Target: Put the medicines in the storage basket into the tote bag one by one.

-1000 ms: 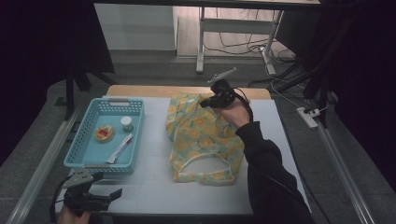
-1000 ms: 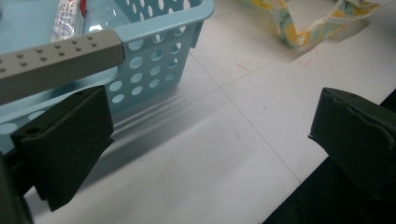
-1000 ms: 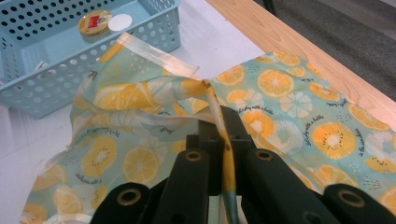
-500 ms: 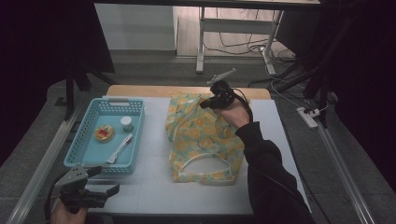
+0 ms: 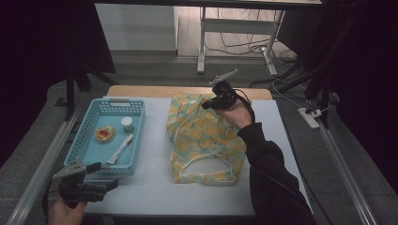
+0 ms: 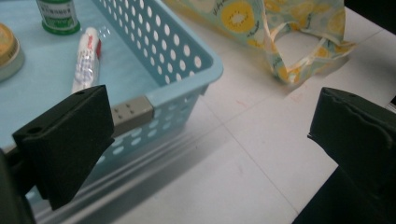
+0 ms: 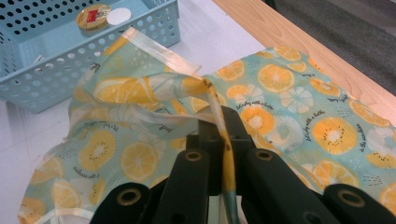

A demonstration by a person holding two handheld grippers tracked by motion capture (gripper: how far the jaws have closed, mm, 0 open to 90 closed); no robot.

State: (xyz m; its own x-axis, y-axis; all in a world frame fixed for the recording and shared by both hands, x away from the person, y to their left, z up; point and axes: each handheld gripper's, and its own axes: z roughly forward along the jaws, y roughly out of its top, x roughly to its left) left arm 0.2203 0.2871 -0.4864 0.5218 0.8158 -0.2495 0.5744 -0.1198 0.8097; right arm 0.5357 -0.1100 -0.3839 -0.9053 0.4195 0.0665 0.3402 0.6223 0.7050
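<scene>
Bag (image 5: 204,140) unmoved | right claw (image 7: 219,140) still pinching it | left claw (image 5: 105,176) wide

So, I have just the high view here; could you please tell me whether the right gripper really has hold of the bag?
Observer: Yes. In the right gripper view the right gripper has its jaws shut on a fold of the citrus-print bag.
Operator: Thanks. And are the left jaws holding anything?
Observer: No. The left gripper is open, with bare table between the jaws.
Operator: What sits nearest it?
Observer: The blue basket corner, with a white tube lying inside.
</scene>
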